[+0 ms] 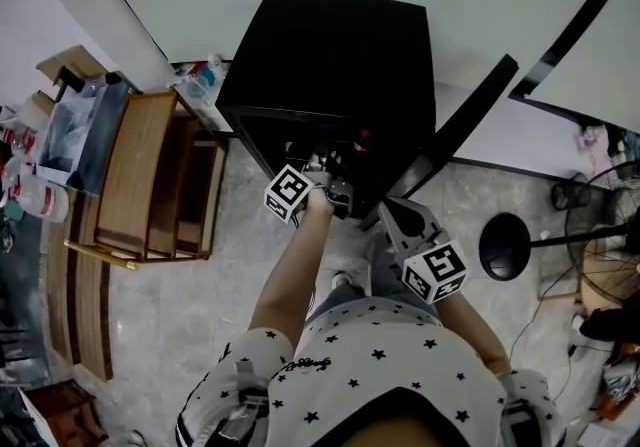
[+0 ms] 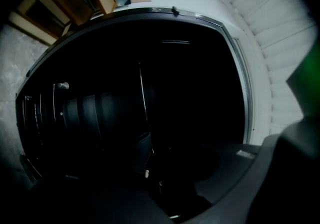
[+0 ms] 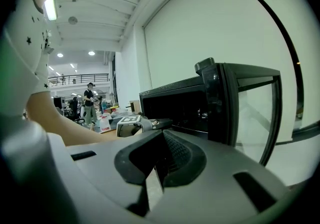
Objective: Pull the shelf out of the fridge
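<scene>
Black fridge (image 1: 330, 55) interior murky | shelf not discernible | left claw (image 1: 336, 193) at opening

Rack (image 1: 150, 175) L of fridge (image 1: 330, 55); door (image 1: 462, 123) R side.

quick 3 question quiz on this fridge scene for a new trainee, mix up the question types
1. True or false: the fridge door is shut.
2. Which claw reaches into the fridge?
3. The right claw is: A) wide open B) shut with nothing in it C) shut on the door.

Key: 1 false, the door stands open; 2 the left claw; 3 B.
</scene>
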`<action>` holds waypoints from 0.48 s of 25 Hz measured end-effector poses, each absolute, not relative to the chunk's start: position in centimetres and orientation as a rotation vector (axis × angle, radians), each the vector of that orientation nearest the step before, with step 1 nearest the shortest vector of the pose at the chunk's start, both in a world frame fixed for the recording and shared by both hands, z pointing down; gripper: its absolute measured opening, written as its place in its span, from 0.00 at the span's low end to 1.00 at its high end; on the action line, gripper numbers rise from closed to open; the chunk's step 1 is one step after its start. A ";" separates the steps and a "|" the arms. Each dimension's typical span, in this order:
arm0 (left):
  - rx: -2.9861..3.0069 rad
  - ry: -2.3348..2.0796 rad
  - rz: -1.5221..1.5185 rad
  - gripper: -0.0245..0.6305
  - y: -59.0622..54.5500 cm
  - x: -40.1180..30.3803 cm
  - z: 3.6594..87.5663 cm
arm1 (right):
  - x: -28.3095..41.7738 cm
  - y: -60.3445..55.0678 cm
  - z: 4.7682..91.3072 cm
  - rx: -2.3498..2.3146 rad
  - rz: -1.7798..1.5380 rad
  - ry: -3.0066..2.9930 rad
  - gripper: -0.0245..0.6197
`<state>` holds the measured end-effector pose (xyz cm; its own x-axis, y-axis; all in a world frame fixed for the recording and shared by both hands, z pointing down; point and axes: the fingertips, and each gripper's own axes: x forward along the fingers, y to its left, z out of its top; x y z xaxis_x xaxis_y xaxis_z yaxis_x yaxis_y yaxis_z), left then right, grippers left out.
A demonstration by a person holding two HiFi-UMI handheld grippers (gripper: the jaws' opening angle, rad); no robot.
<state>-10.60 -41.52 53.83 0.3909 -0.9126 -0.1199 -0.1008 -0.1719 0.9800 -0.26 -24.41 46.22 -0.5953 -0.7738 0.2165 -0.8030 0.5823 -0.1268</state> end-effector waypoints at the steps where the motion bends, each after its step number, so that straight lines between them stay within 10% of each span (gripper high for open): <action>1: 1.554 -0.923 -0.961 0.24 -41.9 -10.6 54.2 | -0.1 -24.6 46.2 1.333 0.320 -2.672 0.03; 12: 1.424 -0.911 -1.046 0.25 -45.4 -10.6 56.4 | 0.2 -25.5 46.8 1.234 0.326 -2.693 0.03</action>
<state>-10.58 -45.35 56.39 0.3157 -0.9424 -0.1104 0.0198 -0.1098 0.9938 0.21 -25.48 46.76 -0.6464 -0.7258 0.2351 -0.7610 0.6356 -0.1302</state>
